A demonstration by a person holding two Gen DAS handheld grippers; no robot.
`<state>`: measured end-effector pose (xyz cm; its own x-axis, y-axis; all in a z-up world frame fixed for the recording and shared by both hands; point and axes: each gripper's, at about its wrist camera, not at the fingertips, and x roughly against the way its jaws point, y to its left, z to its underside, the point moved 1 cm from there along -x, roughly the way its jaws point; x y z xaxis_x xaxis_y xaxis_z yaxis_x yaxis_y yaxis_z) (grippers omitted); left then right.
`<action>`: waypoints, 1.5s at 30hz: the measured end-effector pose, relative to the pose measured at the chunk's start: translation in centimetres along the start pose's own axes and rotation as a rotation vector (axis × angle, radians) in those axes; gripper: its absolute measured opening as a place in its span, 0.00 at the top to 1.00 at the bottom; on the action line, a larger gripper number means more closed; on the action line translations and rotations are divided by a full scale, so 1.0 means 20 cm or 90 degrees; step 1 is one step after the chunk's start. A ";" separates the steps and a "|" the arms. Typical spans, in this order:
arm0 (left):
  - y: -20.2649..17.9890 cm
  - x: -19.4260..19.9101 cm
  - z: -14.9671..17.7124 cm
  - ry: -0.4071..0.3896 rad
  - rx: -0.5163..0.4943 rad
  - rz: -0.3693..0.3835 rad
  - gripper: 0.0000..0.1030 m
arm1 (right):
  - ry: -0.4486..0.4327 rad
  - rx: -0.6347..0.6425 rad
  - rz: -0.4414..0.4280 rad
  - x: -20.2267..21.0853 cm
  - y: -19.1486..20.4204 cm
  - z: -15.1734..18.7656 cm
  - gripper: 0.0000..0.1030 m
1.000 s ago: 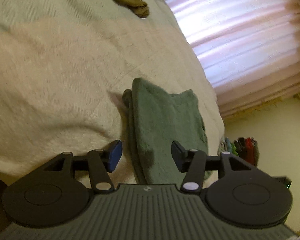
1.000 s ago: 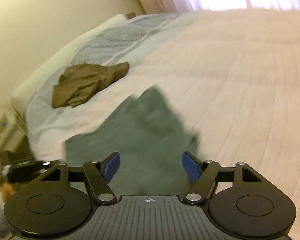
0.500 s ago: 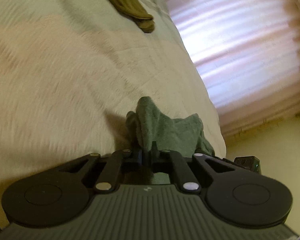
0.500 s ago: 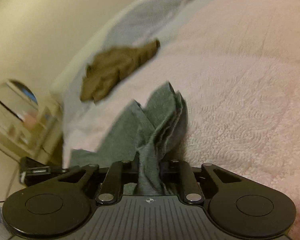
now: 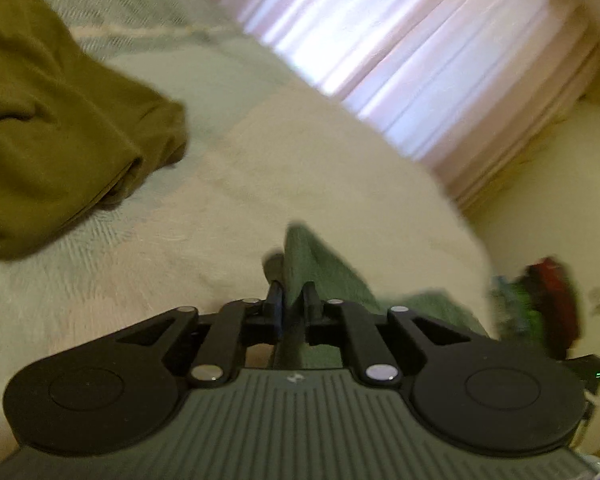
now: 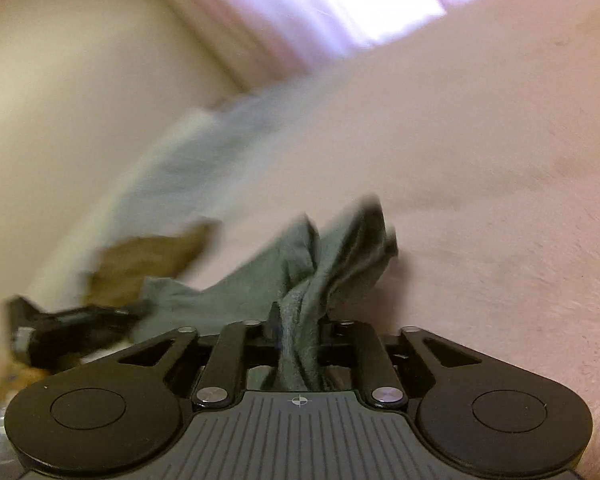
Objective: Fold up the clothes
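Over bed (image 5: 148,280): left gripper (image 5: 291,304) and right gripper (image 6: 298,334) both clamped on green garment (image 6: 340,256), bunched and lifted above cover. Risk: thin pinch slips, or layers sag apart and fold goes crooked. Olive garment (image 5: 52,128) at ten o'clock. Motion blur; garment's lower span hidden behind grippers.

Daylight through the curtains (image 5: 412,52) blows out to white-pink glare in both views. The bed (image 6: 480,168) is softly lit and motion-blurred; fisheye curvature bends the edges, with dark vignetted corners.
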<state>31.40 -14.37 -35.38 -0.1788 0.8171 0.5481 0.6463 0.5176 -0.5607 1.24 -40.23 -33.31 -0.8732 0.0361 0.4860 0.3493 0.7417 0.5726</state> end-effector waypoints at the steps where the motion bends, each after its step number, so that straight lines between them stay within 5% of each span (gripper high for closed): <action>1: 0.02 -0.05 -0.01 0.006 -0.001 -0.026 0.88 | 0.003 -0.003 0.039 -0.03 -0.01 -0.01 0.66; 2: 0.04 -0.09 -0.02 0.010 0.001 -0.049 0.82 | 0.006 -0.006 0.077 -0.07 -0.03 -0.01 0.46; 3: 0.07 -0.10 -0.02 0.010 0.009 -0.067 0.80 | 0.009 -0.009 0.116 -0.10 -0.04 -0.02 0.38; 7: 0.01 0.00 0.01 -0.010 -0.018 -0.064 0.82 | -0.056 0.067 0.234 0.03 0.07 -0.06 0.39; 10: -0.12 0.07 0.06 0.003 -0.094 -0.026 0.86 | -0.057 0.157 0.193 0.06 0.22 -0.06 0.39; 14: -0.29 0.00 0.13 0.047 -0.180 0.001 0.86 | 0.011 0.212 0.215 -0.16 0.26 -0.01 0.39; 18: -0.31 -0.22 0.13 0.056 -0.213 -0.059 0.84 | 0.067 0.248 0.242 -0.35 0.27 0.03 0.39; 21: -0.27 -0.25 0.05 0.040 -0.213 -0.118 0.83 | 0.038 0.210 0.290 -0.27 0.19 -0.02 0.39; 24: -0.24 -0.09 0.04 0.010 -0.210 -0.142 0.86 | -0.003 0.206 0.325 -0.08 0.18 -0.06 0.39; 27: -0.24 0.16 0.11 -0.006 -0.192 -0.156 0.86 | -0.025 0.224 0.276 0.15 0.26 0.01 0.39; 32: -0.34 0.48 0.41 0.000 -0.159 -0.155 0.71 | 0.008 0.350 0.145 0.44 0.50 0.35 0.39; 36: -0.39 0.53 0.64 0.036 -0.148 -0.150 0.71 | 0.061 0.424 0.160 0.36 0.56 0.58 0.39; 41: -0.33 0.53 0.76 0.062 -0.135 -0.199 0.74 | 0.096 0.358 0.275 0.35 0.37 0.64 0.39; 45: -0.35 0.62 0.77 0.060 -0.133 -0.249 0.71 | 0.086 0.244 0.285 0.51 0.32 0.64 0.39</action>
<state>13.24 -3.88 -34.21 -0.3772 0.5378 0.7539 0.6813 0.7126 -0.1674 -9.81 -26.51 -33.11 -0.6098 0.3334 0.7190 0.5036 0.8635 0.0266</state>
